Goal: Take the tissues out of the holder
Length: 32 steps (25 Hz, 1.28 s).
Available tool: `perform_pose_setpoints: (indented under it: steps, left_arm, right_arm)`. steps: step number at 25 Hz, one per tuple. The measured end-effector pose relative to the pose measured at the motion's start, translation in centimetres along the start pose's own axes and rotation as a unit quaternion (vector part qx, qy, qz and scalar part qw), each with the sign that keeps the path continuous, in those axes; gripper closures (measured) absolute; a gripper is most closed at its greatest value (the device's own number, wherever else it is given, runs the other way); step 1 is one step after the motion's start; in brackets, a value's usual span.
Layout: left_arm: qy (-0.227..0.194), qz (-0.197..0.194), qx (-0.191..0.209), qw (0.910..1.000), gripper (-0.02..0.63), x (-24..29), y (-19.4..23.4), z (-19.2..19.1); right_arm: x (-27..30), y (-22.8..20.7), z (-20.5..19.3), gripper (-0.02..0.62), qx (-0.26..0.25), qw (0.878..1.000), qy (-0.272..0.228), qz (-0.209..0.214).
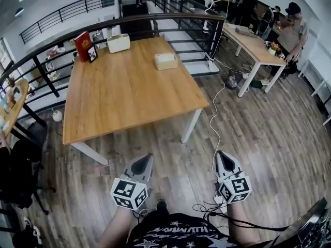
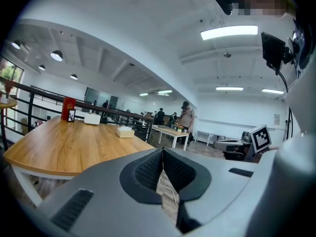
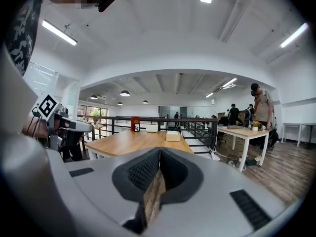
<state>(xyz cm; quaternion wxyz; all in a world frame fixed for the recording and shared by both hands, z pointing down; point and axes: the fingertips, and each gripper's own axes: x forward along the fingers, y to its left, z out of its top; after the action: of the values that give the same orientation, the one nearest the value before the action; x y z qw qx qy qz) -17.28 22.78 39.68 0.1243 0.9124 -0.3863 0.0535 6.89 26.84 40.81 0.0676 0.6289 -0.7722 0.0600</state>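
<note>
Holder set on bench, well apart from left tool and right tool (both closed, nothing held)

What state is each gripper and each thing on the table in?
Left gripper: shut, empty.
Right gripper: shut, empty.
Tissue holder: flat on the table, untouched.
White box: at the far edge, untouched.
Red book: standing upright.

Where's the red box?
In the head view the red box stands at the far left corner of the wooden table, with a small frame just in front of it and a white box to its right.
</note>
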Motion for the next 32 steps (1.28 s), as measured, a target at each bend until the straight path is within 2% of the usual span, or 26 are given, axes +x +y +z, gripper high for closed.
perform_pose_setpoints:
  steps: [8,13,19,25,32]
  left_arm:
    - [0.012,-0.010,-0.011,0.9998,0.592,3.1,6.6,0.1]
    - [0.018,-0.011,-0.016,0.9997,0.592,4.8,9.0,0.3]
    - [0.019,-0.007,-0.011,0.9997,0.592,7.7,9.5,0.0]
    - [0.022,0.022,-0.014,0.9994,0.592,12.3,10.4,0.5]
    - [0.018,0.053,-0.011,0.9984,0.592,20.2,10.7,2.9]
  right_arm:
    - [6.9,1.9,-0.1,0.577,0.021,1.000,0.013,0.001]
    - [8.9,0.6,0.1,0.577,0.015,1.000,0.019,-0.013]
    - [10.3,-2.4,-1.0,0.577,0.017,0.999,0.025,-0.023]
    - [15.8,-5.8,-1.3,0.577,0.020,0.999,0.026,0.011]
    - [22.8,-13.1,0.6,0.577,0.026,0.999,0.016,0.038]
